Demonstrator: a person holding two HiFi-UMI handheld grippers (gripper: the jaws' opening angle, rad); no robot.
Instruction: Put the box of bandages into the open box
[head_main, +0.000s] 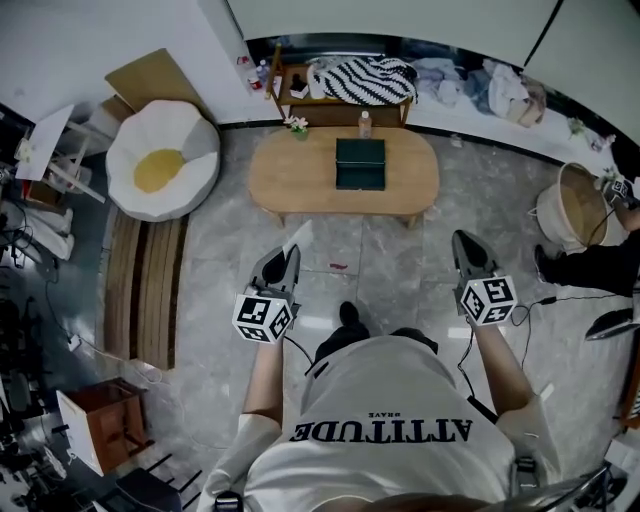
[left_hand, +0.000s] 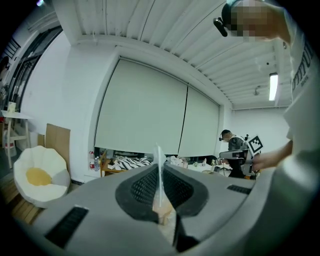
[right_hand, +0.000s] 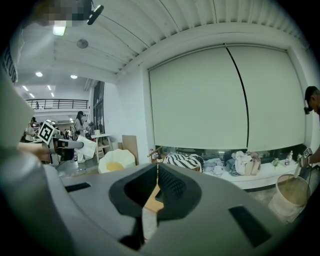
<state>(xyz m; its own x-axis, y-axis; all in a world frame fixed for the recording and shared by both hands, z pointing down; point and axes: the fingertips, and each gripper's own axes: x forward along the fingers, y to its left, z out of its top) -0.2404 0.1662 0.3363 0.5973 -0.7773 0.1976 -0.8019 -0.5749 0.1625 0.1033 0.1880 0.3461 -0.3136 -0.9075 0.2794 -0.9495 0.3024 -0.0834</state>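
A dark green box (head_main: 360, 163) lies in the middle of an oval wooden table (head_main: 290, 180) ahead of me; from here I cannot tell how its lid stands. My left gripper (head_main: 288, 256) is held over the floor short of the table, shut on a thin, pale, flat pack (head_main: 299, 238), the box of bandages, which sticks out past the jaw tips. In the left gripper view that gripper (left_hand: 160, 167) shows the pack (left_hand: 159, 192) edge-on between the pads. My right gripper (head_main: 463, 240) is level with the left one, also short of the table, its (right_hand: 157, 169) tips together with nothing between them.
A bottle (head_main: 365, 124) and a small flower pot (head_main: 296, 125) stand at the table's far edge. Behind it is a low shelf with a striped cloth (head_main: 362, 80). An egg-shaped cushion (head_main: 163, 160) and slatted boards (head_main: 145, 290) lie left. A basket (head_main: 575, 205) and another person (head_main: 600, 265) are right.
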